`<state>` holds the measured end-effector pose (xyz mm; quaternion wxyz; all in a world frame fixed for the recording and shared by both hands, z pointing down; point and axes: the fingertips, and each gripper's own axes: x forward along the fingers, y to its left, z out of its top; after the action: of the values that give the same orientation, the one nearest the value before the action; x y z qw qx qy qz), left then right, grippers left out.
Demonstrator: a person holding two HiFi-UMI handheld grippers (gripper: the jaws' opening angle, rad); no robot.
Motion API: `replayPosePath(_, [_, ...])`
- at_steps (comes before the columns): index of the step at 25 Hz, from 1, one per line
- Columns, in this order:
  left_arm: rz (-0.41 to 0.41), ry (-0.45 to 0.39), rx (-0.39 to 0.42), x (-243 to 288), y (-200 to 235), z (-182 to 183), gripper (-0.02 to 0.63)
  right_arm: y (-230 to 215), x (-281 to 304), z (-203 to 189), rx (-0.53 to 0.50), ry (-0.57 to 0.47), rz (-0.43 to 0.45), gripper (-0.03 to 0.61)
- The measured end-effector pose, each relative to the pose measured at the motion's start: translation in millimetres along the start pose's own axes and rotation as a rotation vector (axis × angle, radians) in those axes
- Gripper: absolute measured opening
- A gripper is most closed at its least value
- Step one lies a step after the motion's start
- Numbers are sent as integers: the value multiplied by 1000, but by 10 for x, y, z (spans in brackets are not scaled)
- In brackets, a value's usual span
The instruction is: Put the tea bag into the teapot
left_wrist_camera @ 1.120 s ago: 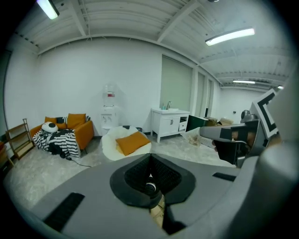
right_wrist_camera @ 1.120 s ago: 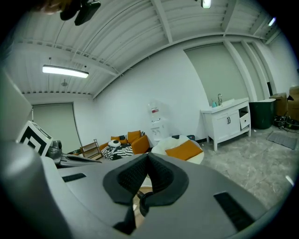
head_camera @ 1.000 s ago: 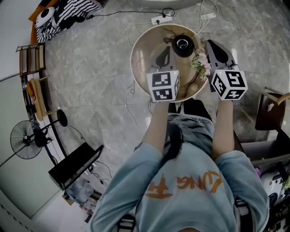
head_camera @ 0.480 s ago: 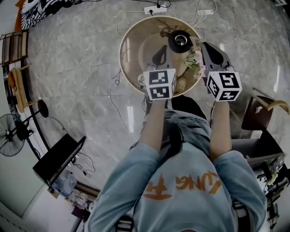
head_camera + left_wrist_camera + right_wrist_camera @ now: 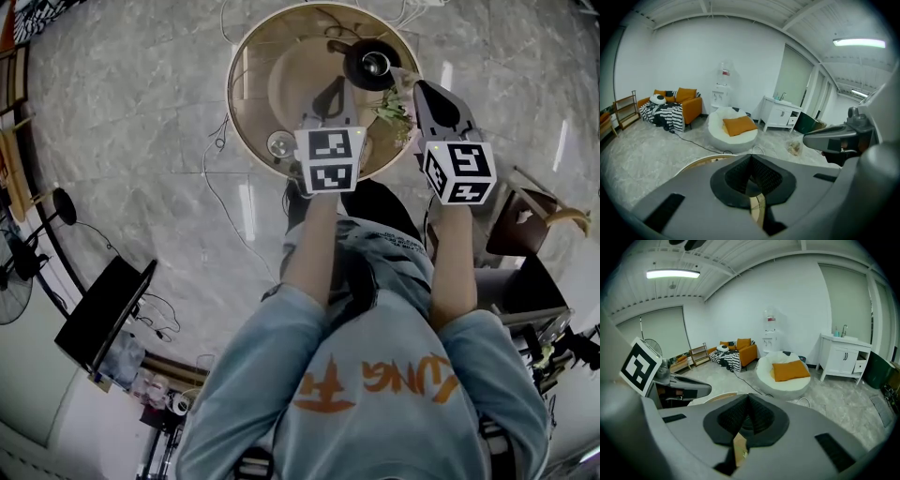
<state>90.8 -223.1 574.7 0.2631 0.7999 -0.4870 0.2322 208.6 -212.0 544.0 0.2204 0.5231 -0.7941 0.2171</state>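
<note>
A black teapot (image 5: pixel 368 65) with an open top stands at the far side of a round wooden table (image 5: pixel 253 98). My left gripper (image 5: pixel 330 91) hovers over the table's middle, just left of the teapot. Its pads meet (image 5: pixel 751 157) with nothing seen between them. My right gripper (image 5: pixel 419 90) hangs over the table's right edge, to the right of the teapot, and it is shut (image 5: pixel 749 397). I cannot make out a tea bag in any view. A tan strip (image 5: pixel 739 451) shows under the right jaws; I cannot tell what it is.
A small bunch of flowers (image 5: pixel 391 111) lies on the table between the grippers, and a clear glass (image 5: pixel 278 142) sits near its front left edge. Cables (image 5: pixel 220 202) trail over the marble floor. A dark chair (image 5: pixel 523 221) stands to the right, a black case (image 5: pixel 101 314) to the left.
The head view has tilted, so the table and teapot sit higher and further left in the picture. Both grippers keep about the same places over the table.
</note>
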Motion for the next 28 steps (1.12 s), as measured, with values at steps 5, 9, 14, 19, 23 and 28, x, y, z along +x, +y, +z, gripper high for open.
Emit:
replayPosePath(5, [3, 31, -6, 234, 107, -114, 25, -25, 233, -163, -36, 66, 17, 12])
replayPosePath(9, [-2, 36, 5, 357, 144, -142, 25, -29, 379, -244, -62, 106, 31, 12])
replayPosePath(14, [-13, 50, 0, 417, 57, -200, 25, -34, 459, -340, -87, 141, 53, 12])
replayPosePath(19, [-11, 52, -26, 504, 75, -224, 25, -17, 643, -385, -110, 165, 62, 12])
replayPosePath(23, [-16, 58, -28, 548, 95, -255, 25, 0, 781, -448, -131, 194, 50, 12])
replayPosePath(28, [-21, 70, -27, 602, 106, -279, 25, -18, 891, -499, -154, 218, 37, 12])
